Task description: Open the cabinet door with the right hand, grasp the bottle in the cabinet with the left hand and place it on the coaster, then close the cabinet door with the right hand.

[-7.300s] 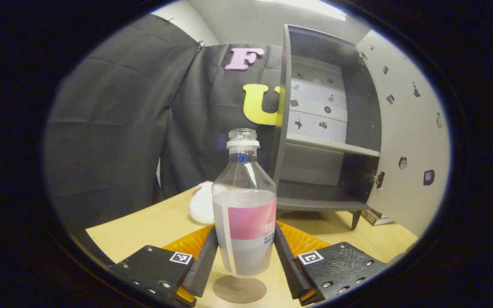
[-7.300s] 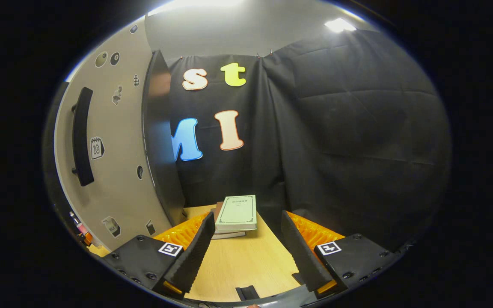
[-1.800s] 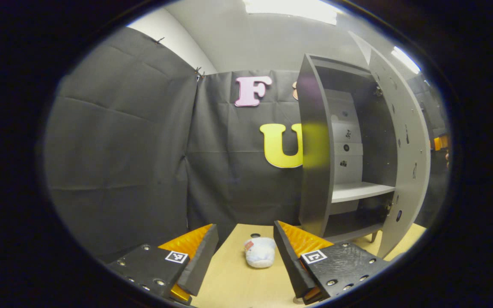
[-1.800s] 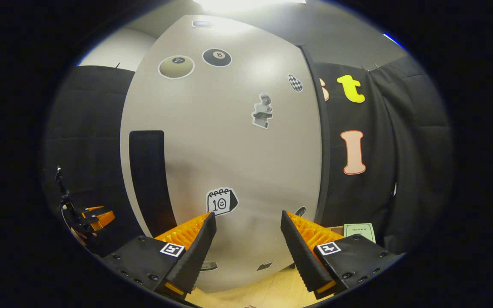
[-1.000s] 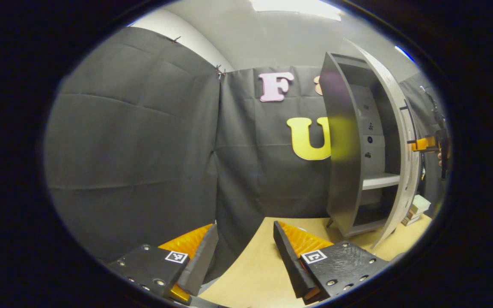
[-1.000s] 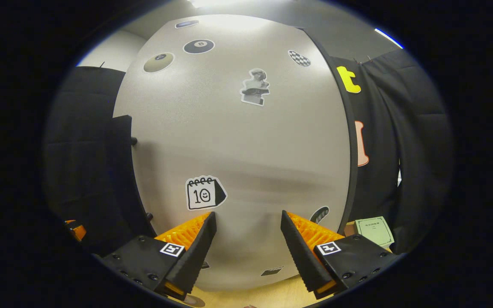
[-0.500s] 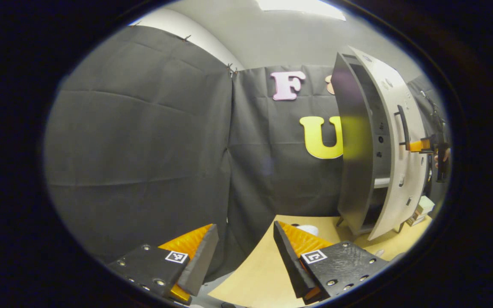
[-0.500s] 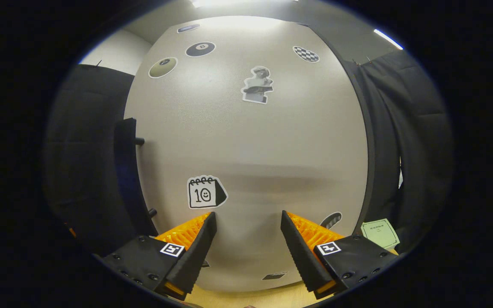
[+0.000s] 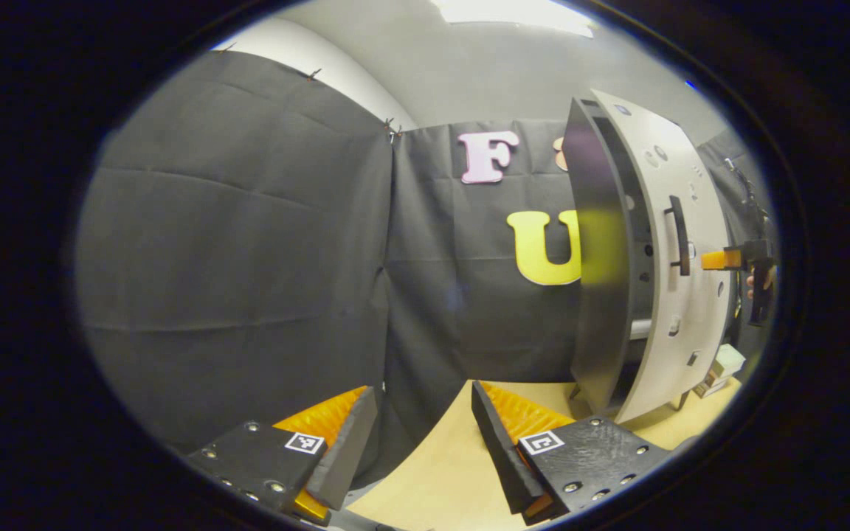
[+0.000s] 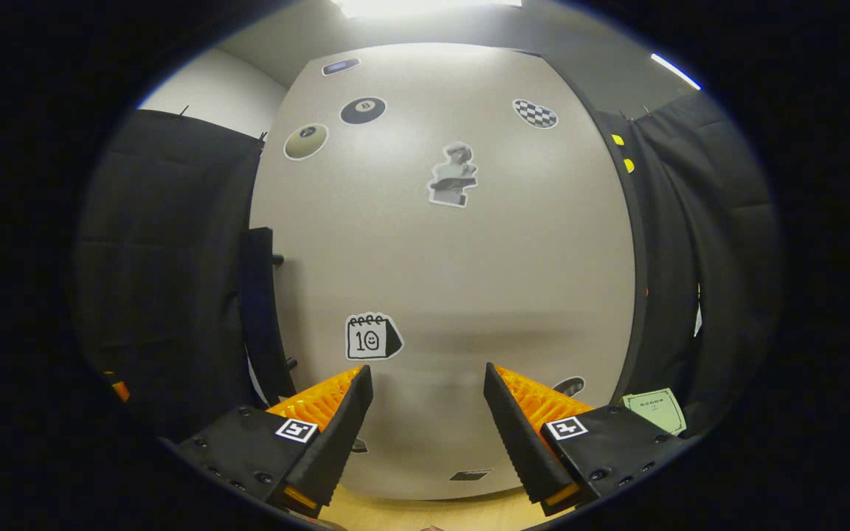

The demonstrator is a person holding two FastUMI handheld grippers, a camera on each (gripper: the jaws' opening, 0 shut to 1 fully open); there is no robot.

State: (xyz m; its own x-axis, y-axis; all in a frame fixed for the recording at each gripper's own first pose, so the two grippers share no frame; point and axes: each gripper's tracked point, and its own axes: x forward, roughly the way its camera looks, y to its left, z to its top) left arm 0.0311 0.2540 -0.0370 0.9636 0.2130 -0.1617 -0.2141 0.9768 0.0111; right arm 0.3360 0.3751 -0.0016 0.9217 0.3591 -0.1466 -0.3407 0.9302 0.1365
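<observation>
The grey cabinet point(image 9: 593, 295) stands at the right of the left gripper view. Its pale door point(image 9: 705, 317) is nearly shut, with a narrow dark gap left at the handle side. The black door handle point(image 9: 679, 236) faces outward. My right gripper point(image 9: 720, 259), held by a hand point(image 9: 758, 284), sits against the door's outer face beside the handle. In the right gripper view the stickered door point(image 10: 454, 280) is very close, the handle point(image 10: 259, 317) at its left, and my right gripper point(image 10: 427, 372) is open with its tips at the door. My left gripper point(image 9: 423, 394) is open and holds nothing.
A wooden table point(image 9: 432, 472) lies below the left gripper. Stacked books point(image 9: 720, 363) sit on it to the right of the cabinet, and one book point(image 10: 654, 409) appears past the door's right edge. Black cloth walls close in the booth.
The door has swung further toward shut over the last second, narrowing the gap. My right gripper has followed the door's face. The left gripper stays open, its view shifting slightly.
</observation>
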